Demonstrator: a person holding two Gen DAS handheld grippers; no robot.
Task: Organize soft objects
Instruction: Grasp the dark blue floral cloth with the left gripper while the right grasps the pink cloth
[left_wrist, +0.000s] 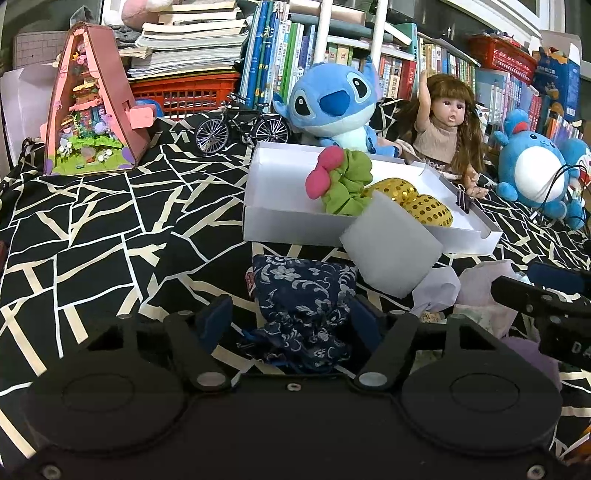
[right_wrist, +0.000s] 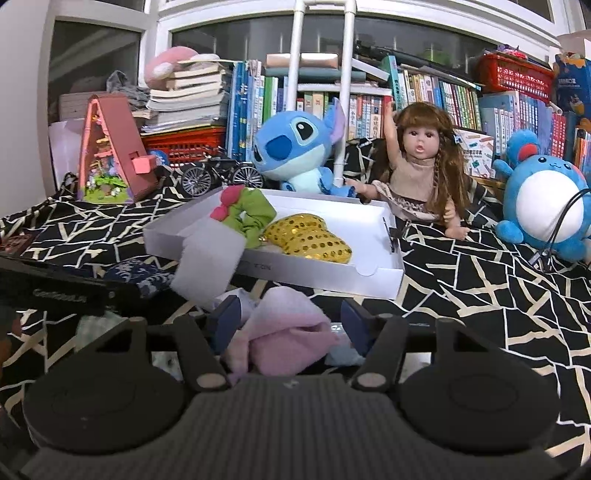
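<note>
On the black-and-white patterned cloth (left_wrist: 92, 236), just in front of the white box (left_wrist: 273, 218), both grippers are at the grab stage. Left gripper (left_wrist: 291, 325) straddles the navy floral pouch (left_wrist: 303, 295); the pads sit right at its sides but whether they press yet, can't tell. Right gripper (right_wrist: 288, 323) straddles the pink cloth bundle (right_wrist: 280, 328), fabric bulging between the fingers; the left pad looks against it, the right pad seems a little off, so firm clamp or not, can't tell. White foam block (left_wrist: 391, 251) leans on the box's front wall, between the two grippers' targets, touching the pouch's far corner area. Already in the box: green scrunchie with pink bow (right_wrist: 247, 214) and a gold sequin piece (right_wrist: 310, 236), side by side. More pale fabric lies loose near the pink bundle. Stitch plush (left_wrist: 332, 107), doll (left_wrist: 443, 122), round blue plush (right_wrist: 543, 199), toy bicycle (left_wrist: 240, 125) sit behind the box, untouched. Judged step: securing two soft items for transfer, task about midway. Next move likely calls for a full squeeze on each item, then lift clear of the cloth and carry over the box's near wall into the bare part, without knocking the foam block; soft fabric may slip or trail, so grip deep.
</note>
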